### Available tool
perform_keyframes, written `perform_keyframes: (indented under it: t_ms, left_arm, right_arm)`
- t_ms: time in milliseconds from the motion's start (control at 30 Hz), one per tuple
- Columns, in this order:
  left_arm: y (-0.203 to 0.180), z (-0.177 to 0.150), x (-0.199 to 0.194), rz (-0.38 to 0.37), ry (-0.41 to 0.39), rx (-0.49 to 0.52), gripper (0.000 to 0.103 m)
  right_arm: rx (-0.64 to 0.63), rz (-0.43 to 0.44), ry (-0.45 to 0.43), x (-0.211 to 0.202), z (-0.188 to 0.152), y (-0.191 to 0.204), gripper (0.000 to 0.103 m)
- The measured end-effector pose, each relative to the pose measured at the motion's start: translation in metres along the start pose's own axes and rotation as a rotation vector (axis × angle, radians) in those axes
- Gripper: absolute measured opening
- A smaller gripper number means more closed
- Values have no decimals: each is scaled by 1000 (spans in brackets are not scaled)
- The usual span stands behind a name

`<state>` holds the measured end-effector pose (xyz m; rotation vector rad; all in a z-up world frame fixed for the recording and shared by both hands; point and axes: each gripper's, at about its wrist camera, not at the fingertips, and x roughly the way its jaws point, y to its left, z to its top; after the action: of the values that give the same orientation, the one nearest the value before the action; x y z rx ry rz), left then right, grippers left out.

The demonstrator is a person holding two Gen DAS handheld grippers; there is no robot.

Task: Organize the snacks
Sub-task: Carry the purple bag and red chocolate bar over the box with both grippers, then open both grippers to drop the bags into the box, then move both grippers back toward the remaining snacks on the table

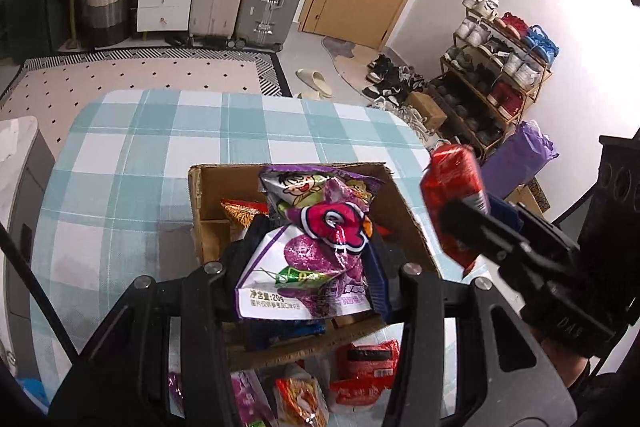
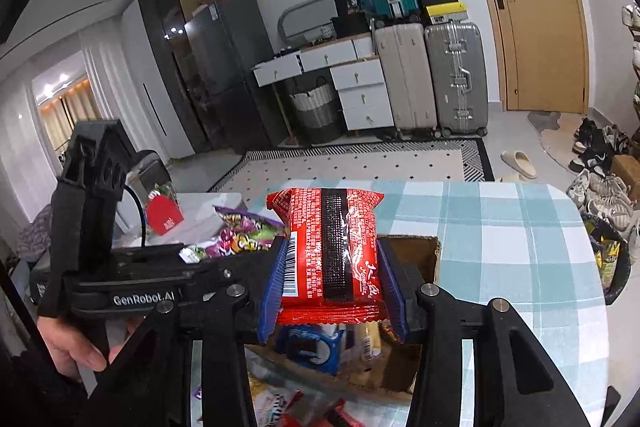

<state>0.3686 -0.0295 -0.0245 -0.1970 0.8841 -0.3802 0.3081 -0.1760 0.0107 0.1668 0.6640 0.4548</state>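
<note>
In the left wrist view, the left gripper (image 1: 310, 263) is clenched on a purple-and-white snack bag (image 1: 308, 267), its blue-padded fingers (image 1: 378, 279) pressing the bag's sides while it hangs above an open cardboard box (image 1: 404, 211). The box sits on a table covered with a blue-and-white checked cloth (image 1: 132, 155); inside it lie a cartoon-printed purple packet (image 1: 304, 187) and an orange packet (image 1: 240, 213). To the right, just beside the box and above its rim, the right gripper (image 1: 460, 211) grasps a red snack packet (image 1: 452, 183). More loose packets, among them a flat red one (image 1: 366, 375), lie on the cloth in front of the box. In the right wrist view, the right gripper (image 2: 332, 271) holds the red snack packet (image 2: 328, 247) upright between its blue pads, barcode side facing left, over the box (image 2: 416, 255), where a blue-and-white cookie pack (image 2: 316, 347) shows below. At left the left gripper (image 2: 224, 259), held by a person's hand (image 2: 76, 343), carries the purple bag (image 2: 240, 239). Suitcases (image 2: 432, 79) and white drawers (image 2: 360, 91) stand against the far wall.
</note>
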Motion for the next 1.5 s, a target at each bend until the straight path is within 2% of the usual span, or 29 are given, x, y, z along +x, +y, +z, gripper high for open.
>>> perform_keyframes:
  t_ms: [367,533,667,733,800,833,933,1033,1233,1500]
  left_arm:
    - [20,0,62,41,86,-55,42]
    - [25,0,75,56,112,-67,43]
    - [25,-2,80,64,129,-63,43]
    - [26,-3,78,71,123,-66,44]
    - [26,-3,75,93,127,-72,50]
    - [27,-3,74,98,138,-79,60]
    - [27,-5,66,84,138,-84,64]
    - [23,-7,55,118,121,-73,76]
    - [16,-12,26,107,81,-64,77]
    - [0,-32,-26,73,20,-26,78]
  right_arm:
    - [7,-38,77,52,-22,-28,44]
    - [26,-43,116,68,-34,-37,44]
    - [45,-58,109,72,-37,-44,44]
    - [40,-62,106,72,-36,-44,45]
    - [30,-61,100,70,-36,-42,50]
    - [27,-64,94,67,-36,-40,52]
    - [27,-60,65,56,-34,-38,53]
    - [31,-60,50,45,-34,-36,56]
    - [2,-66,15,21,-34,-24,63]
    - [-26,-60,-51,-18,-38,-4,80]
